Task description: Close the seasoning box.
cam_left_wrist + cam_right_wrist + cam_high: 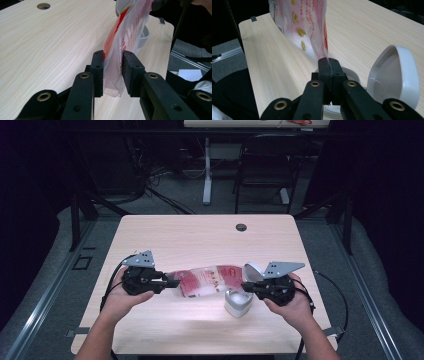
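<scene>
A clear plastic bag [207, 281] printed in red and white hangs stretched between both grippers, just above the wooden table [200, 235]. My left gripper [172, 283] grips the bag's left end. In the left gripper view that folded end of the bag [125, 32] fills the gap between the pads of this gripper [112, 65]. My right gripper [246, 286] is shut tight on the other end. In the right gripper view the bag [304, 25] rises from this gripper's closed tips [329, 65]. A small white container [237, 302] with its hinged lid [397, 75] open stands right under the right gripper.
A round cable hole [241, 227] lies near the table's far edge. Beyond the table stand a dark chair [265, 165] and a white desk leg [207, 170] on the floor. The person's hands come in from the near edge.
</scene>
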The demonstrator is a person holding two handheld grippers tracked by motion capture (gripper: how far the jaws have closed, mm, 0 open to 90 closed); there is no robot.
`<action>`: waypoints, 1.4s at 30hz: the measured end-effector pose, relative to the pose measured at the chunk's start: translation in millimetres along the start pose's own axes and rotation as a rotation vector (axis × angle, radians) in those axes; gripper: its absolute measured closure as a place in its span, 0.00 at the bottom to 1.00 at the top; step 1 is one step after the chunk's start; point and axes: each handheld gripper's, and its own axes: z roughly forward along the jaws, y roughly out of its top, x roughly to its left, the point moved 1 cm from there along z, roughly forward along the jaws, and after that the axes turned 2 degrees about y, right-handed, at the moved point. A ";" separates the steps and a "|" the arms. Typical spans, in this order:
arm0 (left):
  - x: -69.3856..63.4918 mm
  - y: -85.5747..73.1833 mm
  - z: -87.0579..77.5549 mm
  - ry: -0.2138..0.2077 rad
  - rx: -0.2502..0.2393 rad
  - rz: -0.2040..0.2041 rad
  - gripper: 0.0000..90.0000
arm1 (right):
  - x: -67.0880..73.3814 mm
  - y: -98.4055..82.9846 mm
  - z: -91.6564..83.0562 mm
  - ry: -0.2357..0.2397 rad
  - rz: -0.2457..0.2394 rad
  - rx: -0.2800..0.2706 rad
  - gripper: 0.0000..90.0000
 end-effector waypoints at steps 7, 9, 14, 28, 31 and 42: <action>1.8 -5.3 -0.3 0.002 0.012 -0.004 0.80 | 2.8 7.5 0.9 -0.004 -0.029 0.037 1.00; 2.1 -6.3 -0.2 0.006 0.018 -0.004 0.80 | 3.5 9.6 1.5 -0.005 -0.036 0.044 1.00; 2.9 -7.1 -2.0 0.011 0.022 -0.003 0.79 | 4.7 13.6 2.0 -0.006 -0.050 0.055 1.00; 2.7 -8.7 -2.8 0.014 0.031 -0.001 0.78 | 5.2 17.8 1.4 0.001 -0.060 0.062 1.00; 3.6 -11.4 -2.8 0.010 0.037 -0.006 0.78 | 6.3 20.2 1.0 0.001 -0.066 0.061 1.00; 8.6 -27.2 -0.2 0.025 0.035 -0.035 0.77 | 9.3 26.2 5.1 0.013 -0.072 0.028 1.00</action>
